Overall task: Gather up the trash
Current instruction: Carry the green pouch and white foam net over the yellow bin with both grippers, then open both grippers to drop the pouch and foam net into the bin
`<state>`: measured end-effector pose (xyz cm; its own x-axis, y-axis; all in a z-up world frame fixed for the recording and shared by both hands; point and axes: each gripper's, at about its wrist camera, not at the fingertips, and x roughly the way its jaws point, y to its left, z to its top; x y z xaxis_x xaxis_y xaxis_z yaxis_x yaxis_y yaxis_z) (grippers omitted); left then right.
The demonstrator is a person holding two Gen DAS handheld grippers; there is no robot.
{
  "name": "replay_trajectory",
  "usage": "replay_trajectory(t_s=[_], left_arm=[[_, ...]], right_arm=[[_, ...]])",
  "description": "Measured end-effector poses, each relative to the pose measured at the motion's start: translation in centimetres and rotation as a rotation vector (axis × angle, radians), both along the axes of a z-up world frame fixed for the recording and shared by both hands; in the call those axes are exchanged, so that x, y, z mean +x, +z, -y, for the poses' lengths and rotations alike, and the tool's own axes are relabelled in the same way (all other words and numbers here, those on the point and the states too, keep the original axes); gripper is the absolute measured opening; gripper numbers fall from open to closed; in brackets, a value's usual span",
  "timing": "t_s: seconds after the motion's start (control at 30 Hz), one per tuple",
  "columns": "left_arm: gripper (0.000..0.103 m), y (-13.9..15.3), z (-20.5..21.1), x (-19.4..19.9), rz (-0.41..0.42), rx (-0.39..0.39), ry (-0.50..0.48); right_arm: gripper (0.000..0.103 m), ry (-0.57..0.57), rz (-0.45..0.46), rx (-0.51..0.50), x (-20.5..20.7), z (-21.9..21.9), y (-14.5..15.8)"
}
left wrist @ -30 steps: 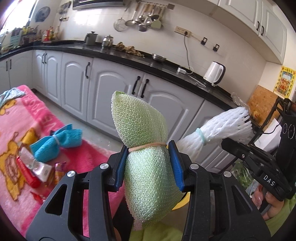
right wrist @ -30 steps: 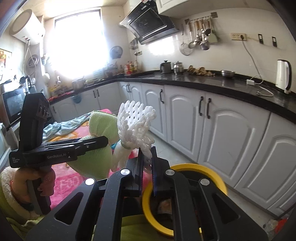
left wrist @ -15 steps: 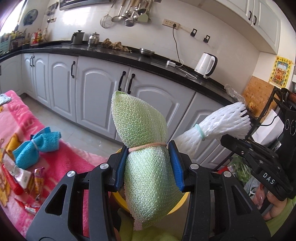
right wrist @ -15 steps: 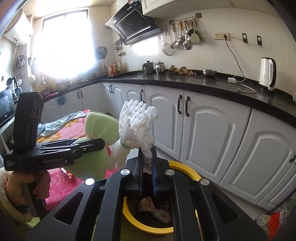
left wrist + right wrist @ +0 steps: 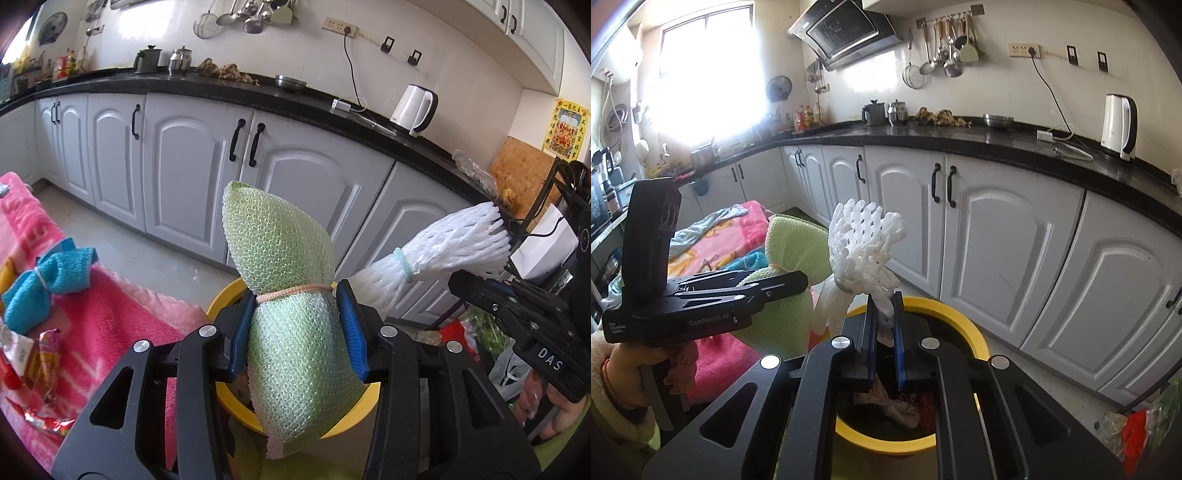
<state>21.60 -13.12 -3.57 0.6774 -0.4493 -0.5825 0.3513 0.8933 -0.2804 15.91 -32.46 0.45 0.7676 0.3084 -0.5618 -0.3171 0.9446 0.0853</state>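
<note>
Both claws are loaded: the left gripper (image 5: pixel 295 332) is clamped on a green foam net bundle (image 5: pixel 284 280), the right gripper (image 5: pixel 884 332) is pinched on a white foam net (image 5: pixel 860 247). Each hangs over the yellow-rimmed trash bin (image 5: pixel 960 325), so this looks like the drop step; next, open the jaws above its mouth. More wrappers (image 5: pixel 33 354) wait on the pink blanket (image 5: pixel 122 317).

Pink blanket-covered surface (image 5: pixel 110 317) with a blue tied bundle (image 5: pixel 48 282) and snack wrappers (image 5: pixel 33 354).
</note>
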Motion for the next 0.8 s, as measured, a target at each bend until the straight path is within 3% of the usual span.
replay_trajectory(t_s=[0.73, 0.8], left_arm=[[0.044, -6.2, 1.0, 3.5, -0.116, 0.009, 0.014], [0.050, -6.3, 1.0, 3.6, -0.118, 0.014, 0.019]], right_arm=[[0.010, 0.003, -0.238, -0.140, 3.4, -0.5, -8.3], [0.020, -0.008, -0.253, -0.140, 3.7, -0.4, -8.6]])
